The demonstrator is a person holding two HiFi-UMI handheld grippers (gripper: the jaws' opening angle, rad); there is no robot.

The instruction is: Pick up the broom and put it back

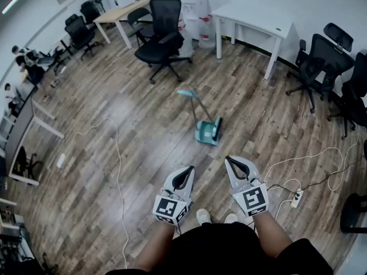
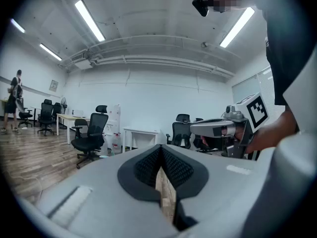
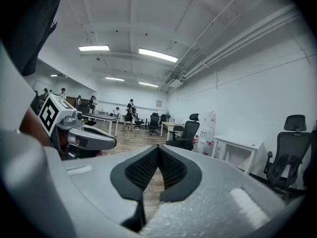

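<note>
teal broom (image 1: pixel 199 109) well beyond right tool (image 1: pixel 229 160)

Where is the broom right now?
In the head view, the teal broom sits with its dustpan on the wood floor near centre, ahead of the left gripper and right gripper, short of the black office chair.

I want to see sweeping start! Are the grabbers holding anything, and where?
Nothing. The left gripper and right gripper are both shut, empty; the broom sits untouched on the floor.
</note>
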